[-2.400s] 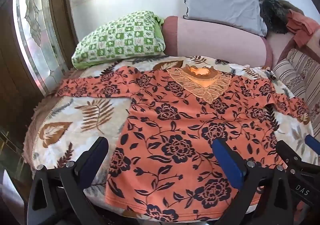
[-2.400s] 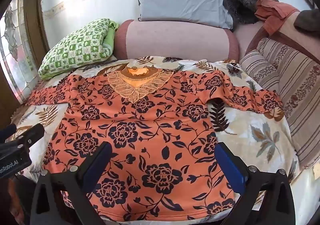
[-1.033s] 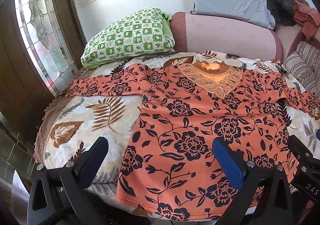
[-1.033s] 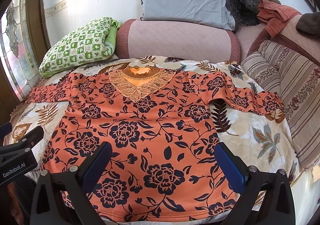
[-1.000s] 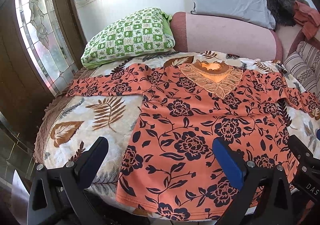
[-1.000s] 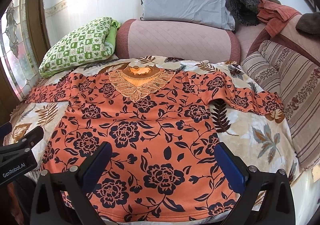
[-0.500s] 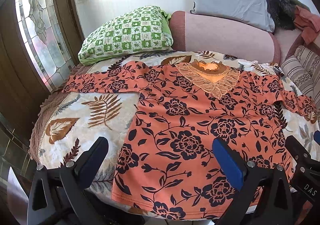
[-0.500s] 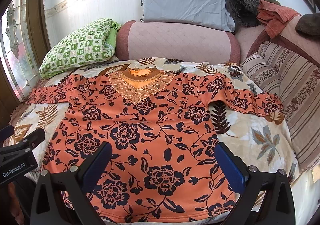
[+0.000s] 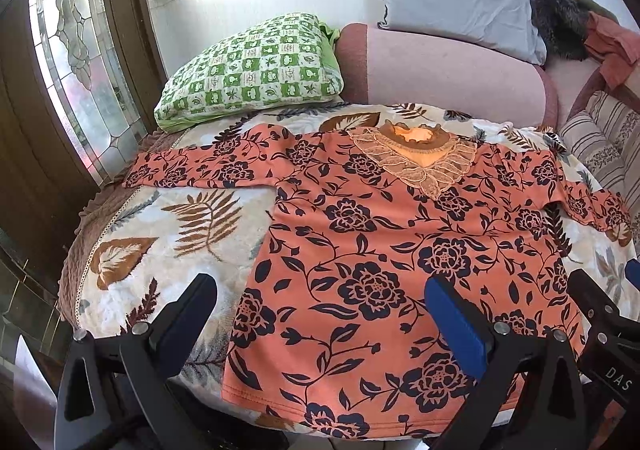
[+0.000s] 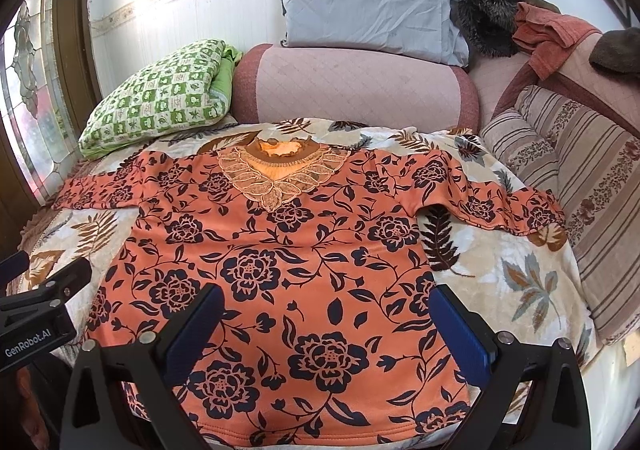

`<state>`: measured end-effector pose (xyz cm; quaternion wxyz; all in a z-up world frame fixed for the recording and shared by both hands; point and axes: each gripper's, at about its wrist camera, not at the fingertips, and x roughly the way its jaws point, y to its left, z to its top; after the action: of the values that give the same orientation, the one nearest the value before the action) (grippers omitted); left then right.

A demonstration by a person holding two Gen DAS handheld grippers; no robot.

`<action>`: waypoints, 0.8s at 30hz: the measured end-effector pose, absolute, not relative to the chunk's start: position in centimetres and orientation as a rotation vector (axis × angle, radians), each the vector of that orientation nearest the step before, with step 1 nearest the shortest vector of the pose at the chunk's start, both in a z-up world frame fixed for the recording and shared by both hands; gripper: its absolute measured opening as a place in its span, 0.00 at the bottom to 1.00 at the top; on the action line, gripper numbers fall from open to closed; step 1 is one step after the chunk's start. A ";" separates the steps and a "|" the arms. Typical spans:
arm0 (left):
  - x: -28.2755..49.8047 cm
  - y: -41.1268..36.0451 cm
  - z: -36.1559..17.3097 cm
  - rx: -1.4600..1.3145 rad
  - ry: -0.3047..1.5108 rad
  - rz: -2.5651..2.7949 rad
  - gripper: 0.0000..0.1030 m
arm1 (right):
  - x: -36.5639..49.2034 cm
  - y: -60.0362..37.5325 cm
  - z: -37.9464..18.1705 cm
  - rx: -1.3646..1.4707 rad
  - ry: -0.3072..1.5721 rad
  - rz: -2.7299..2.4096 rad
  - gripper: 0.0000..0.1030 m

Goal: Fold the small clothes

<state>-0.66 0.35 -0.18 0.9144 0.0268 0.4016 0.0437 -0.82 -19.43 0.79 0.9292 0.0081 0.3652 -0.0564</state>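
I see the top [image 10: 280,258] lying flat and face up on the blanket [image 10: 520,282], its lace neck [image 10: 276,174] pointing away from me and its hem nearest me at the bed's front edge. Both sleeves are stretched out sideways: the left sleeve [image 9: 192,170] reaches toward the window [image 9: 76,62], the right sleeve [image 10: 500,206] toward the striped cushion [image 10: 580,178]. Nothing is folded yet as far as I can tell; the body shows no crease or doubled layer, so I judge the task at its very start, with all the folds left to make, probably the 2 sleeves in first and then the body. My left gripper [image 9: 320,314] hangs over the hem's left corner with its jaws wide apart and nothing between them. My right gripper [image 10: 328,330] sits above the hem's right half, also spread wide and empty. Neither seems to touch the cloth, though I cannot be sure how high they are. In the right view the left gripper shows at the left edge, beside the top. Farther out, a green checked pillow [image 10: 160,98] rests at the blanket's far left, a pink bolster [image 10: 360,86] runs behind the neck, and a grey pillow [image 10: 368,14] leans on the wall above it.
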 end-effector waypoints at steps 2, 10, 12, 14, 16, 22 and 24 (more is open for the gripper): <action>-0.7 0.4 -0.2 0.058 0.826 0.091 1.00 | -0.9 -19.4 0.8 0.016 0.748 -0.116 1.00; -0.6 0.3 0.0 0.055 0.828 0.088 1.00 | -0.8 -19.4 0.8 0.015 0.747 -0.116 1.00; -0.7 0.3 0.0 0.056 0.828 0.089 1.00 | -0.9 -19.3 0.8 0.014 0.746 -0.117 1.00; -0.6 0.3 0.0 0.055 0.828 0.088 1.00 | -0.8 -19.3 0.8 0.016 0.747 -0.115 1.00; -0.7 0.3 0.0 0.055 0.828 0.087 1.00 | -0.8 -19.3 0.8 0.016 0.747 -0.115 1.00; -0.7 0.2 0.0 0.052 0.829 0.083 1.00 | -0.8 -19.4 0.9 0.017 0.744 -0.114 1.00; -0.6 0.2 0.1 0.051 0.832 0.080 1.00 | -0.7 -19.4 0.9 0.019 0.744 -0.114 1.00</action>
<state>-0.55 0.16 0.14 0.9135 0.0246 0.4042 0.0387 -0.74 -19.42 0.90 0.9300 0.0093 0.3631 -0.0555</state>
